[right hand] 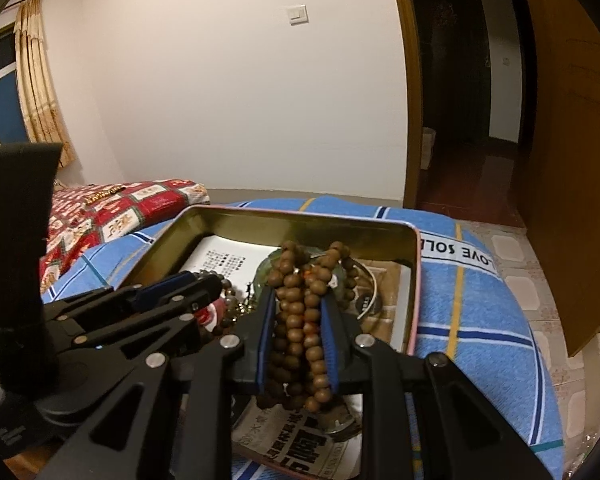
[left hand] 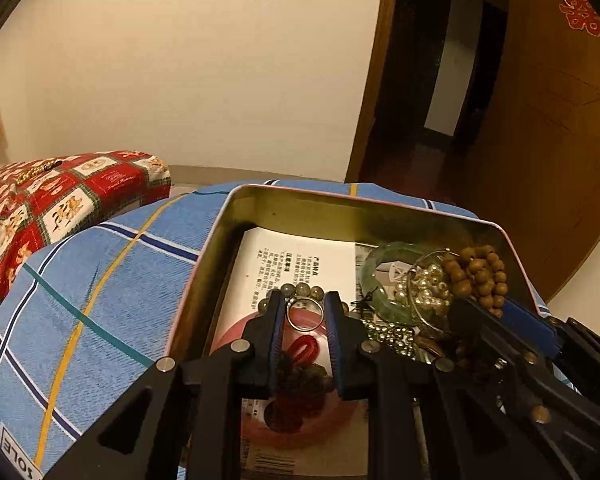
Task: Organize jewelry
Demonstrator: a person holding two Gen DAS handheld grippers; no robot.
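- Blue plaid cushion: white strip along its edge with dark capitals, upside down in the right wrist view, reading "LOVE SOLE"; the start is cut off by the tin. The left wrist view shows "SOLE" on a white label at the cushion's near corner.
- White leaflet inside the tin: blocks of printed Chinese text, too small to read.
- Newspaper lining the tin: large bold Chinese headline characters, partly covered, not legible.
- Wooden door: red double-happiness emblem.
- Barcode printed on paper at the tin's near edge; digits unreadable.
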